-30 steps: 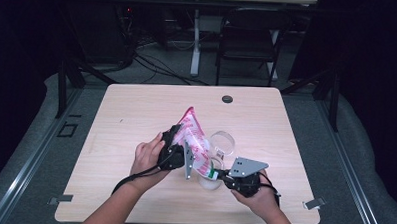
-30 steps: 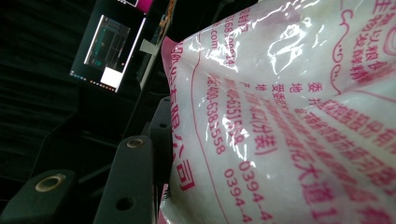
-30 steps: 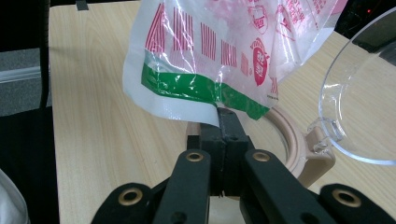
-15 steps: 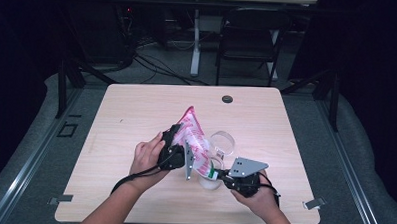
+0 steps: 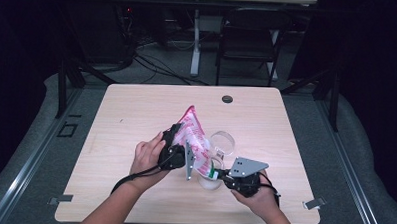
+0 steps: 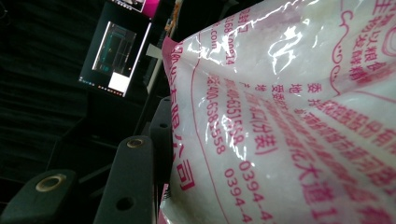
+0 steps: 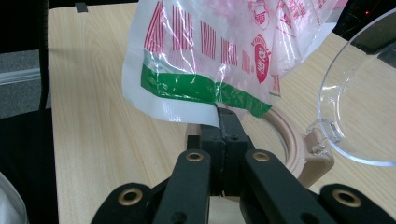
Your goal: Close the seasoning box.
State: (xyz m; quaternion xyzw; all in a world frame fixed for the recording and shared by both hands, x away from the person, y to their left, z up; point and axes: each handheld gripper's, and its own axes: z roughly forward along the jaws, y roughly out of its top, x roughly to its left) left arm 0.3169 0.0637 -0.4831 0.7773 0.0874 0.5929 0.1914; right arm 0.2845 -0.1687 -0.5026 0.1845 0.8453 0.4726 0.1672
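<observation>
Light wood worktop point(image 5: 136, 115) is set in a dark room. Printed plastic bag point(image 5: 194, 137) is held above centre, clamped by left tool point(image 5: 181, 147); its green-striped corner is pinched by closed right tool point(image 5: 215, 175). Far half unoccupied.

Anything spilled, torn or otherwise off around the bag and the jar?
Nothing spilled on the table. The pink-printed bag is tipped over the jar, whose clear lid is flipped open. The right gripper pinches the bag's lower edge and the left gripper holds its side.

The bag point(image 6: 289, 121) bears pink digits "0394" and "400-638".
</observation>
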